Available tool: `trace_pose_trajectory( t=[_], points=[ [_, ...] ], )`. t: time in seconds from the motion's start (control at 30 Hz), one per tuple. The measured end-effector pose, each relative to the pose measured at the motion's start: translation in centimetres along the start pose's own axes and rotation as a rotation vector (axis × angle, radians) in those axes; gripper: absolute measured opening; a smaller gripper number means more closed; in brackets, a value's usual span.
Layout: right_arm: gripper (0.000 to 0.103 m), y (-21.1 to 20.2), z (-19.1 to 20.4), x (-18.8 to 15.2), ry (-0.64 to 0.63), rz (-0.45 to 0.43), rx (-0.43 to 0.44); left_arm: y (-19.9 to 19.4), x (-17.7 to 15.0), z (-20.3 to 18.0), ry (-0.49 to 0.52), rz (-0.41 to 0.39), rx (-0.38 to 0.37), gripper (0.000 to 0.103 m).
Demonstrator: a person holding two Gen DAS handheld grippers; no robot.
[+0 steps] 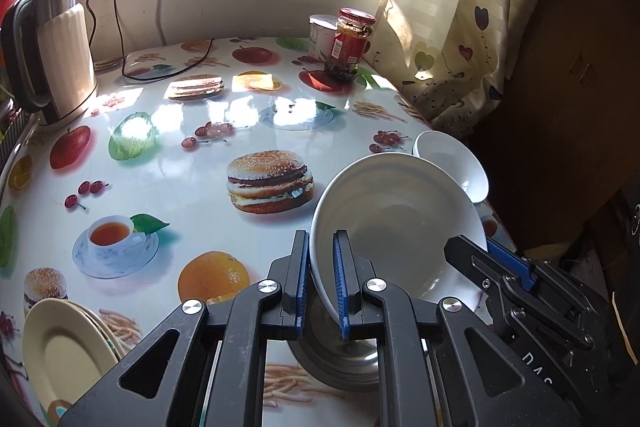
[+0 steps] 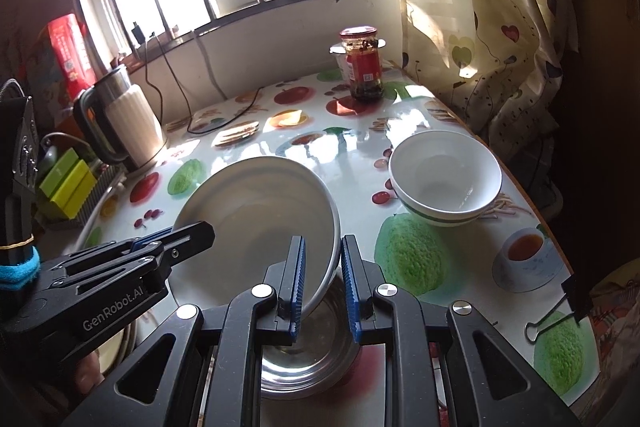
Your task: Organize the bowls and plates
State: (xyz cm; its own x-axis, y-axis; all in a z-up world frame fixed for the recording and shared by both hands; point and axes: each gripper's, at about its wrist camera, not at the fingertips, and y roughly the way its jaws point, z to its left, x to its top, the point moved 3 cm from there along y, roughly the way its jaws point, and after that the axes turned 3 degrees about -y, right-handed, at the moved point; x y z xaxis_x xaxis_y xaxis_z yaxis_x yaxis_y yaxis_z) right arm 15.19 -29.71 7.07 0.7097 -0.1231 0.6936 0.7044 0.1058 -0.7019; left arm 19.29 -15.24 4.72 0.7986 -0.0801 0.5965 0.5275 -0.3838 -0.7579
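Note:
A large white bowl (image 1: 396, 219) (image 2: 256, 211) hangs tilted above the table, gripped from two sides. My left gripper (image 1: 321, 239) is shut on its left rim, and its blue pads pinch the wall. My right gripper (image 2: 324, 241) is shut on the opposite rim; in the left wrist view it shows at the bowl's right edge (image 1: 492, 259). Directly below sits a steel bowl (image 1: 336, 359) (image 2: 308, 359) on the table. Two small white bowls (image 2: 444, 175) (image 1: 452, 159) are stacked near the right table edge. Cream plates (image 1: 64, 351) lie stacked at the near left.
An electric kettle (image 1: 52, 55) stands at the back left with its cord across the table. A red-lidded jar (image 1: 352, 43) and a white cup (image 1: 322, 35) stand at the back by the curtain. A binder clip (image 2: 552, 319) lies near the right edge of the table (image 2: 536, 223).

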Motion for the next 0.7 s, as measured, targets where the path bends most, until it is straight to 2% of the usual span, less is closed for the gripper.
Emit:
trace_pose_trajectory(
  t=[0.7],
  points=[
    [0.018,0.5,0.0,-3.6,0.023,0.071,0.009,1.1,-3.0,0.5,-0.016,0.082,0.015,0.012]
  ],
)
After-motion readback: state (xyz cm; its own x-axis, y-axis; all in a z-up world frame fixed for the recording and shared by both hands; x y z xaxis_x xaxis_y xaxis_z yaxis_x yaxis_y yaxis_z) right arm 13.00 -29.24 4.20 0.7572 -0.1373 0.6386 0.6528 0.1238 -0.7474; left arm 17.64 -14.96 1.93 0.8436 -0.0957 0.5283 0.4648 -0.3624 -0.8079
